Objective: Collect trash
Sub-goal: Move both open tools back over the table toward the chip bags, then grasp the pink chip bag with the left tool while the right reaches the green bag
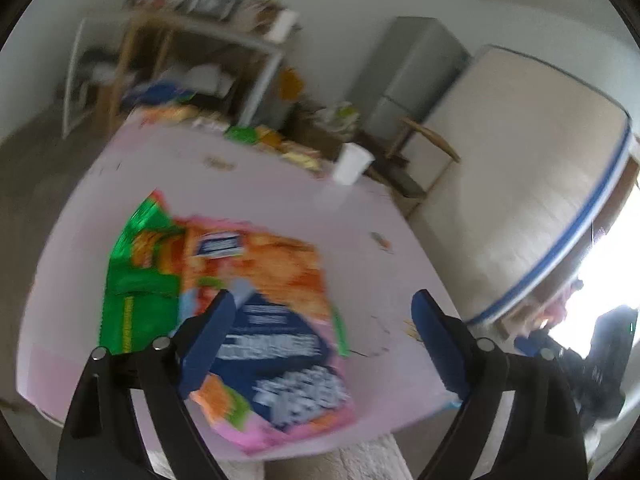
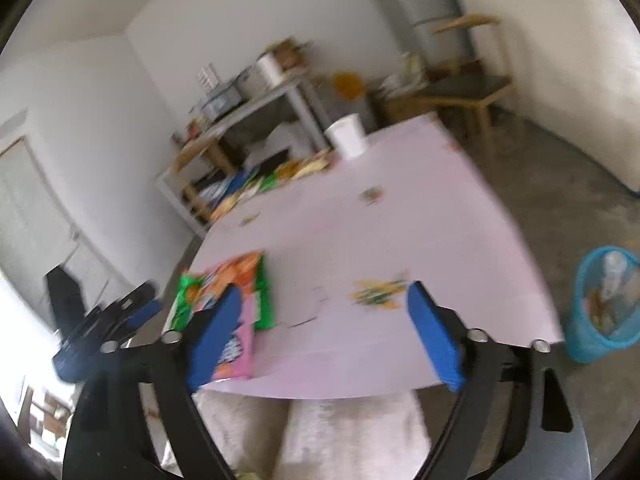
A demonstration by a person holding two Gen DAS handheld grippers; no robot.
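A large crumpled snack wrapper [image 1: 248,280], orange, green, pink and navy, lies flat on the pink table [image 1: 260,184]. My left gripper [image 1: 322,300] hovers over its near part, open, with nothing between the fingers. In the right wrist view the same wrapper [image 2: 236,280] lies at the table's near left. A small pile of green and orange scraps [image 2: 380,292] sits just ahead of my right gripper [image 2: 326,292], which is open and empty above the near table edge. The left gripper [image 2: 106,336] shows blurred at the far left.
A white cup [image 2: 348,136] stands at the table's far edge, with more wrappers [image 2: 260,184] beside it and small scraps [image 2: 372,194] mid-table. A blue mesh bin [image 2: 604,304] holding trash stands on the floor to the right. Shelves and a wooden chair [image 2: 472,92] stand behind.
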